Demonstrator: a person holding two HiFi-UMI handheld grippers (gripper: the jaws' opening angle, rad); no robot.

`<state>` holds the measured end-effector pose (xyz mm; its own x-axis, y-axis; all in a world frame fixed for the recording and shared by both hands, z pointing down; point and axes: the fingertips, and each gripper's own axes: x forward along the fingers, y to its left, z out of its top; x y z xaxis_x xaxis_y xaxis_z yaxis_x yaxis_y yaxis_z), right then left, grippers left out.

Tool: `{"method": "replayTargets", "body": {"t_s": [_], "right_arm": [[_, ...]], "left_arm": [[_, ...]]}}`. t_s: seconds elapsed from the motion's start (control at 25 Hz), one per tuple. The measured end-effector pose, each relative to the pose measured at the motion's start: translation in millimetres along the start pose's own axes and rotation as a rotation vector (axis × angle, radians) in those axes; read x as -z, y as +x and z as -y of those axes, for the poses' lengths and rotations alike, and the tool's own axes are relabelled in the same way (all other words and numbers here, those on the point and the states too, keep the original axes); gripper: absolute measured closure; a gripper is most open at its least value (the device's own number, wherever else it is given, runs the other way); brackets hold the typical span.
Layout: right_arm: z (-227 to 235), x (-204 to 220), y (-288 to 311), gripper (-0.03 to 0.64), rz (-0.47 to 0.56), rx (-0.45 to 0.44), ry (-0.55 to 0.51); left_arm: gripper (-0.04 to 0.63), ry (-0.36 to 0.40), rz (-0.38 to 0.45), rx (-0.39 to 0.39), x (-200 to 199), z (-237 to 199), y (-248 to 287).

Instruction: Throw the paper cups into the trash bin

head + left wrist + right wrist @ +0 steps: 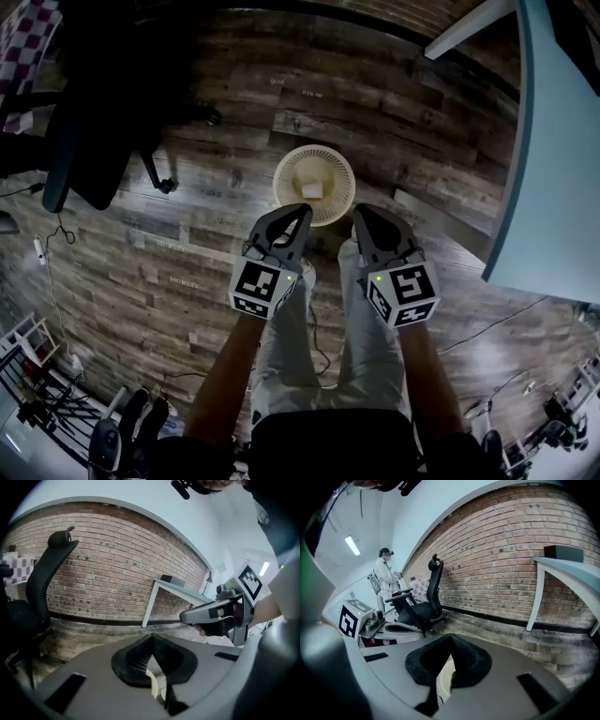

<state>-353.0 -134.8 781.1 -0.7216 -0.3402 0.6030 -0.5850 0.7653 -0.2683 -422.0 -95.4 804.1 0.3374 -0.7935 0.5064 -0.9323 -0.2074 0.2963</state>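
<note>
Head view: judged done or nearly so, with a paper cup (312, 187) already lying inside the trash bin (279, 178), left gripper (302, 212) and right gripper (359, 212) both clenched empty just above its rim, no other cup in view.

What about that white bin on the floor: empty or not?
Not empty. In the head view a pale item lies inside the trash bin; whether it's a cup, cannot tell.
</note>
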Motion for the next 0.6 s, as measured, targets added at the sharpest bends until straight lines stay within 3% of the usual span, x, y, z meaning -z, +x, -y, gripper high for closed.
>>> {"method": "replayTargets", "body": {"t_s": [0.6], "right_arm": [[-55,-106,-73,0.612,0.124,-0.017,-0.032]], "left_arm": [[0.586,0.022,0.191,0.0,-115,41,-103]]}}
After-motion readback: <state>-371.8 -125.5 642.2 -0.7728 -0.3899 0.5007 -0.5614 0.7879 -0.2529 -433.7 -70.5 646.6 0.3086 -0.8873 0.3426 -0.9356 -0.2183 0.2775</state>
